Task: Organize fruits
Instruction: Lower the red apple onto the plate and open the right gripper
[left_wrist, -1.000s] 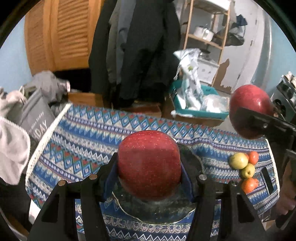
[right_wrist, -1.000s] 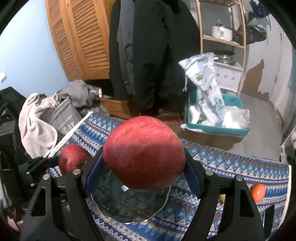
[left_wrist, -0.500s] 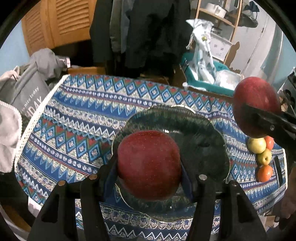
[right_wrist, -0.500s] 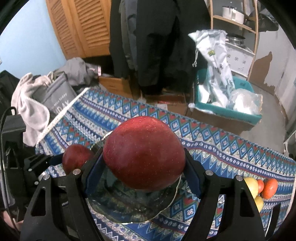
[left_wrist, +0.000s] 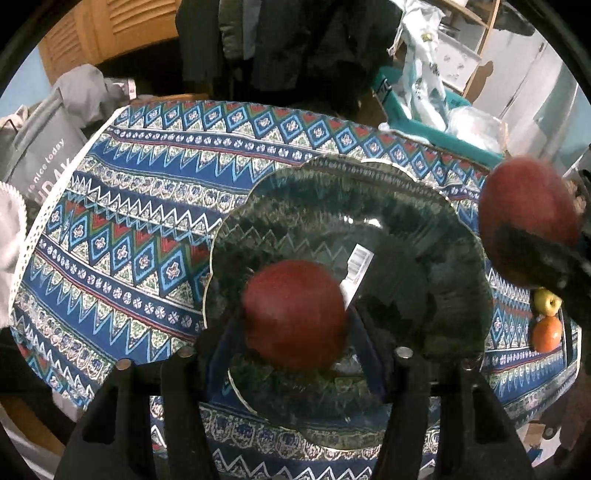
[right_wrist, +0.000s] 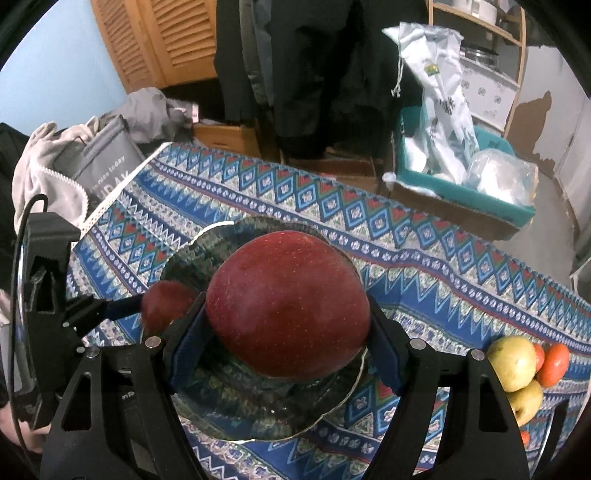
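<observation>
Two red apples (left_wrist: 295, 314) (right_wrist: 288, 306) hang clamped in each gripper's fingers over the bare glass plate (left_wrist: 424, 206), the left fingers closing; small fruits (right_wrist: 517, 369) wait on the desk.

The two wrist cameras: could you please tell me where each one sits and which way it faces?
Left wrist: sits on the left gripper, looking steeply down along its fingers at a red apple between its closing jaws, over the glass plate; no hand shows.
Right wrist: sits on the right gripper, tilted down at a larger red apple clamped between its pads; a bit of a hand shows at the lower left.
Shared: plate, patterned tablecloth, small fruit pile, and each other's gripper and apple.
</observation>
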